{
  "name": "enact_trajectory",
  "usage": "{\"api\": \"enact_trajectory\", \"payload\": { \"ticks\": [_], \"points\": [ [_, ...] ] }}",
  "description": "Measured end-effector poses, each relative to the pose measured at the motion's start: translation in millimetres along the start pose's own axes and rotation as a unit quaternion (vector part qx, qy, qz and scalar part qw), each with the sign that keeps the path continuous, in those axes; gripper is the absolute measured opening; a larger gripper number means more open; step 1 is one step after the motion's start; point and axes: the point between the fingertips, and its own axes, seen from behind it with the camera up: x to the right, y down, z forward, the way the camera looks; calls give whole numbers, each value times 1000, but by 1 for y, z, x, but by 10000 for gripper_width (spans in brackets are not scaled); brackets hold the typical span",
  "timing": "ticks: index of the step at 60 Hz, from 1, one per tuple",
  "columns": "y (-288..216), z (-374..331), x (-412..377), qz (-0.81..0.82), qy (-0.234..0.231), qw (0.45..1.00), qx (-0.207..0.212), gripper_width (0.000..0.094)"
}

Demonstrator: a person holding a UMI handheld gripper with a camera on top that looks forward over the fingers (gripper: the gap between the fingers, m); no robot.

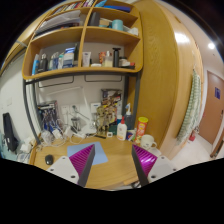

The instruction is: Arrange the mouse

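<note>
Two gripper fingers (115, 162) with magenta pads (83, 156) sit nearest the camera, spread well apart and holding nothing — only bare wood shows between them. They hover over a light wooden desk (110, 172). Toward the desk's left edge, beyond and to the left of the left finger, lies a small dark mouse (49, 159), resting on the desk and well clear of both fingers. Along the desk's back edge stands a cluster of bottles and containers (122, 130), one with an orange cap, beside a tangle of cables against the wall. Above them, a wooden shelf unit (85, 70) holds boxes, small bottles and other items too small to identify. At the right, a curved wooden panel (170, 80) rises beside the desk.
</note>
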Motion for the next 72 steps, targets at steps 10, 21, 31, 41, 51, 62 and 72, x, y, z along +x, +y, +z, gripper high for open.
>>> {"api": "enact_trajectory", "payload": {
  "ticks": [10, 21, 31, 41, 51, 62, 72],
  "points": [
    [65, 27, -63, -9, -50, 999, -19, 737],
    [154, 45, -176, -42, -131, 987, -81, 738],
    [216, 62, -277, -65, -197, 970, -130, 742],
    [251, 90, -351, -83, -230, 956, -161, 745],
    [261, 136, -402, -84, -234, 952, -178, 746],
    [256, 187, -436, -80, -226, 953, -186, 732],
    [253, 221, -455, -84, -219, 955, -183, 726]
  ]
}}
